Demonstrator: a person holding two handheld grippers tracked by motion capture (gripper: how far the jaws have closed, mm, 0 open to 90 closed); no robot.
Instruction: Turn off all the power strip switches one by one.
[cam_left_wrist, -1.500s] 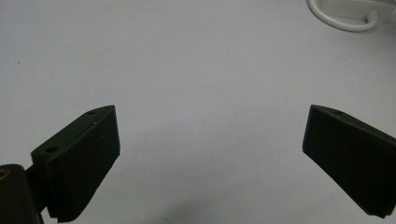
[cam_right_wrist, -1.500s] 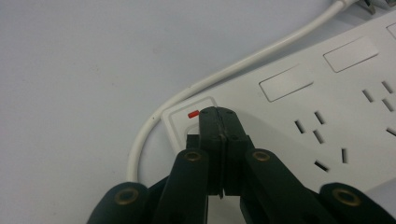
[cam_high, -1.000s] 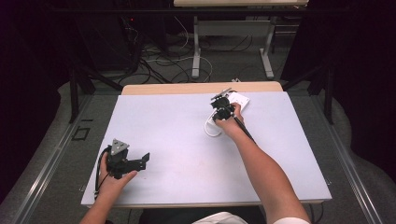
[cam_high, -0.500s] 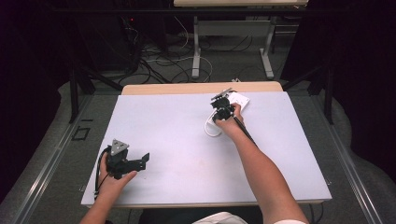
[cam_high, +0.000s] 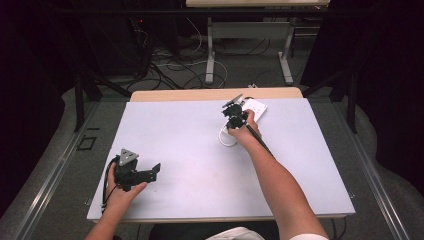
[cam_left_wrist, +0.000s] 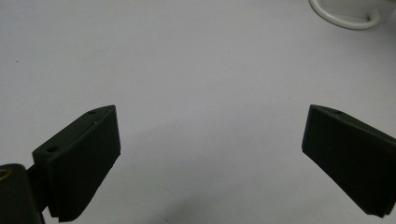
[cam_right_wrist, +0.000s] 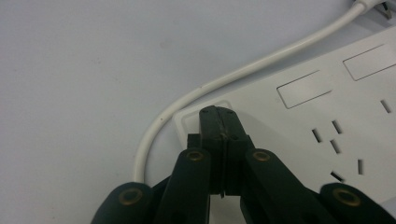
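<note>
Two grippers: right gripper (cam_right_wrist: 218, 116) pressed together on power strip (cam_right_wrist: 299, 126), left gripper (cam_left_wrist: 210, 154) spread wide.

A white power strip (cam_right_wrist: 299, 121) with a white cord (cam_right_wrist: 205, 93) lies on a pale grey table (cam_high: 190, 130).
</note>
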